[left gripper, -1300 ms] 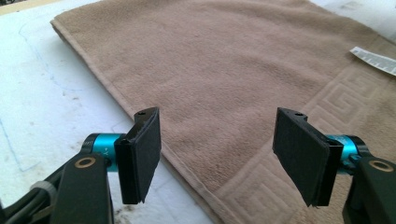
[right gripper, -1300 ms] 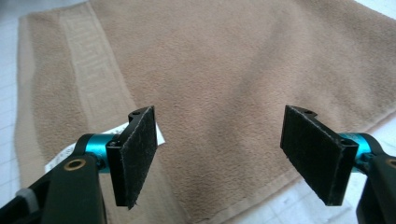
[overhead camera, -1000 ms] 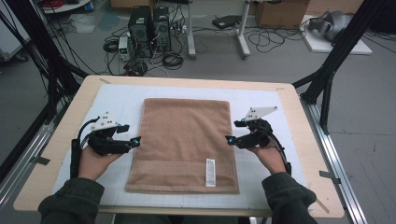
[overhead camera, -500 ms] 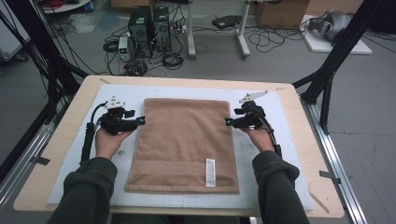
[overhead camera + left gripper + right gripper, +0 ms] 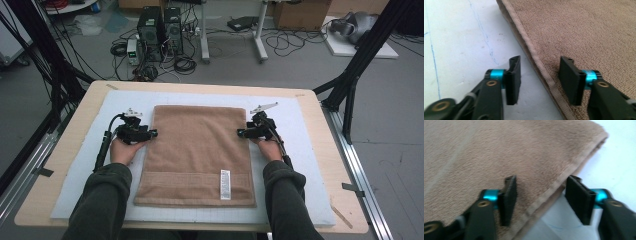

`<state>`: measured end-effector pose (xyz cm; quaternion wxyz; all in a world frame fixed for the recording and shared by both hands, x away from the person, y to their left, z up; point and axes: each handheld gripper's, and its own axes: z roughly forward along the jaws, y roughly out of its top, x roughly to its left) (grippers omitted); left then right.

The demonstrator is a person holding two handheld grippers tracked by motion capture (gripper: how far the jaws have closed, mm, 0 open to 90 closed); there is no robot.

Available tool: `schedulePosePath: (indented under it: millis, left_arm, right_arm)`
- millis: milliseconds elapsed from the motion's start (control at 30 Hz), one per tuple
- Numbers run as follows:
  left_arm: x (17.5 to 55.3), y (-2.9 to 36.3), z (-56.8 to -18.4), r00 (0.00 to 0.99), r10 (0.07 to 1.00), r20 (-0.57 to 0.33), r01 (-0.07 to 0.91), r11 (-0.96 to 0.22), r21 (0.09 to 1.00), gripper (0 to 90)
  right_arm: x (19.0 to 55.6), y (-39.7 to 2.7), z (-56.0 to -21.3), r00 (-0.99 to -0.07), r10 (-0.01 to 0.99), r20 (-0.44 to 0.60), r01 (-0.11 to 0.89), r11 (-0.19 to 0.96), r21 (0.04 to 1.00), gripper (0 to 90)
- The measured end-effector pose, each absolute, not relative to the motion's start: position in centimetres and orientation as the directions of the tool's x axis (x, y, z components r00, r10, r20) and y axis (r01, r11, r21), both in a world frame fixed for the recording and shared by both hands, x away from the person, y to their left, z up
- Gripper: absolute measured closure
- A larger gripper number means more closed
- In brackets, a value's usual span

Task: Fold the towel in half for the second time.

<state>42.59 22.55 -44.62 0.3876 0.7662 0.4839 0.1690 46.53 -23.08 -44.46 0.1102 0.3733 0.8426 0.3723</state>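
A: Where does the towel [image 5: 197,155] lie?

B: Flat in the middle of the pale mat [image 5: 320,150] that covers the table [image 5: 60,165], folded, its hemmed band and white label [image 5: 225,184] toward the person. Bare mat runs down both long sides and beyond the far edge, so each hand has open room outward (the wooden rim of the table shows past the mat on all sides).

A: And the edges the tools are at?

B: The left tool [image 5: 150,134] sits at the towel's left edge, toward the far end. In the left gripper view [image 5: 540,75] the stitched hem runs diagonally between the jaws, one jaw over the mat, the other over the cloth. The right tool [image 5: 242,133] mirrors it at the right edge; in the right gripper view [image 5: 540,197] the folded edge passes between the jaws, one above the pile, one above the mat.

A: Are they grasping it?

B: Not yet. Both tools have just been closing, with the towel's edge between the jaws, but the pads stand clear of the cloth on either side, so each is still released.

A: The hands?

B: The left hand [image 5: 125,150] and right hand [image 5: 270,147] lie low over the mat, forearms coming in from the near edge in dark green sleeves [image 5: 100,200], tools pointing inward at each other across the towel.
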Motion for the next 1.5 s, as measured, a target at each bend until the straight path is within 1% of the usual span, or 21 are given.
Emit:
schedulePosePath:
  millis: [33, 67, 133, 167, 233, 300, 467, 567, 667, 800, 933, 1033, 1100, 1167, 1200, 1267, 1333, 1367, 1400, 1433, 1500]
  left_arm:
    - [42.6, 22.5, -44.6, 0.487, 0.864, -0.126, 0.611, -0.235, 0.756, 61.5]
    - [42.5, 22.4, -44.6, 0.495, 0.860, -0.127, 0.609, -0.238, 0.757, 68.3]
    - [42.5, 22.3, -44.6, 0.507, 0.851, -0.141, 0.611, -0.239, 0.755, 75.6]
    - [42.6, 22.4, -44.6, 0.502, 0.850, -0.160, 0.618, -0.223, 0.754, 77.5]
    - [42.7, 22.6, -44.6, 0.503, 0.845, -0.182, 0.629, -0.213, 0.748, 80.0]
    - [42.7, 22.6, -44.6, 0.498, 0.846, -0.188, 0.629, -0.204, 0.750, 83.7]
    - [42.3, 23.1, -43.6, 0.509, 0.835, -0.209, 0.603, -0.172, 0.779, 85.1]
    - [41.7, 23.6, -42.3, 0.529, 0.819, -0.224, 0.576, -0.152, 0.803, 85.3]
    - [40.7, 24.0, -41.3, 0.562, 0.796, -0.225, 0.565, -0.171, 0.807, 85.3]
    - [38.4, 24.3, -39.9, 0.612, 0.766, -0.200, 0.526, -0.205, 0.825, 85.2]
    - [35.3, 24.5, -40.2, 0.648, 0.737, -0.190, 0.515, -0.241, 0.823, 85.2]
    - [33.0, 24.8, -41.6, 0.656, 0.725, -0.210, 0.531, -0.245, 0.811, 85.2]
    - [31.9, 25.0, -42.4, 0.662, 0.718, -0.215, 0.541, -0.260, 0.800, 85.3]
    - [31.2, 25.0, -43.1, 0.669, 0.712, -0.213, 0.546, -0.276, 0.791, 85.4]
    - [31.0, 25.1, -43.4, 0.672, 0.709, -0.211, 0.550, -0.288, 0.784, 85.3]
    - [30.8, 25.2, -43.4, 0.665, 0.717, -0.209, 0.555, -0.287, 0.781, 82.1]
    - [30.9, 25.4, -43.0, 0.665, 0.720, -0.199, 0.551, -0.293, 0.781, 70.0]
    - [31.0, 25.4, -42.8, 0.662, 0.725, -0.191, 0.552, -0.299, 0.779, 64.0]
    - [31.0, 25.3, -42.4, 0.657, 0.731, -0.185, 0.552, -0.299, 0.778, 57.5]
    - [31.2, 25.3, -42.0, 0.660, 0.731, -0.172, 0.543, -0.306, 0.782, 53.5]
    - [31.5, 25.4, -41.2, 0.661, 0.733, -0.162, 0.525, -0.298, 0.797, 51.1]
  right_arm:
    - [46.5, -23.0, -44.4, -0.715, 0.691, 0.105, 0.541, 0.453, 0.709, 61.1]
    - [46.4, -22.8, -44.4, -0.725, 0.680, 0.111, 0.537, 0.457, 0.709, 64.8]
    - [46.3, -22.9, -44.6, -0.728, 0.672, 0.138, 0.543, 0.441, 0.715, 69.1]
    - [46.4, -23.0, -44.6, -0.722, 0.674, 0.155, 0.551, 0.426, 0.718, 70.3]
    - [46.5, -23.0, -44.6, -0.737, 0.652, 0.177, 0.551, 0.429, 0.716, 79.9]
    - [46.5, -22.9, -44.4, -0.745, 0.645, 0.172, 0.548, 0.444, 0.709, 81.2]
    - [46.3, -23.4, -43.4, -0.747, 0.642, 0.173, 0.540, 0.434, 0.721, 82.3]
    - [45.9, -23.7, -41.6, -0.766, 0.620, 0.170, 0.512, 0.429, 0.744, 82.3]
    - [45.1, -23.8, -39.7, -0.792, 0.588, 0.166, 0.486, 0.441, 0.755, 82.3]
    - [43.0, -24.2, -37.6, -0.816, 0.547, 0.187, 0.475, 0.450, 0.756, 82.1]
    - [40.0, -24.6, -37.9, -0.830, 0.517, 0.210, 0.478, 0.465, 0.745, 81.4]
    - [37.8, -24.7, -39.6, -0.835, 0.498, 0.235, 0.493, 0.484, 0.723, 81.1]
    - [36.8, -24.7, -41.2, -0.831, 0.501, 0.241, 0.506, 0.503, 0.701, 80.2]
    - [36.3, -25.1, -42.7, -0.814, 0.512, 0.274, 0.534, 0.474, 0.700, 79.2]
    - [36.2, -25.3, -43.1, -0.813, 0.513, 0.276, 0.534, 0.467, 0.705, 76.7]
    - [36.1, -25.6, -43.3, -0.802, 0.524, 0.286, 0.542, 0.437, 0.718, 65.5]
    - [36.2, -25.8, -42.8, -0.794, 0.547, 0.266, 0.543, 0.441, 0.714, 49.9]
    - [36.3, -25.8, -42.4, -0.787, 0.568, 0.241, 0.540, 0.445, 0.714, 46.2]
    - [36.4, -25.9, -42.1, -0.787, 0.571, 0.236, 0.535, 0.439, 0.722, 44.6]
    - [36.5, -26.0, -41.6, -0.786, 0.578, 0.220, 0.526, 0.436, 0.730, 42.5]
    - [36.6, -26.0, -40.7, -0.783, 0.592, 0.188, 0.512, 0.443, 0.736, 40.9]
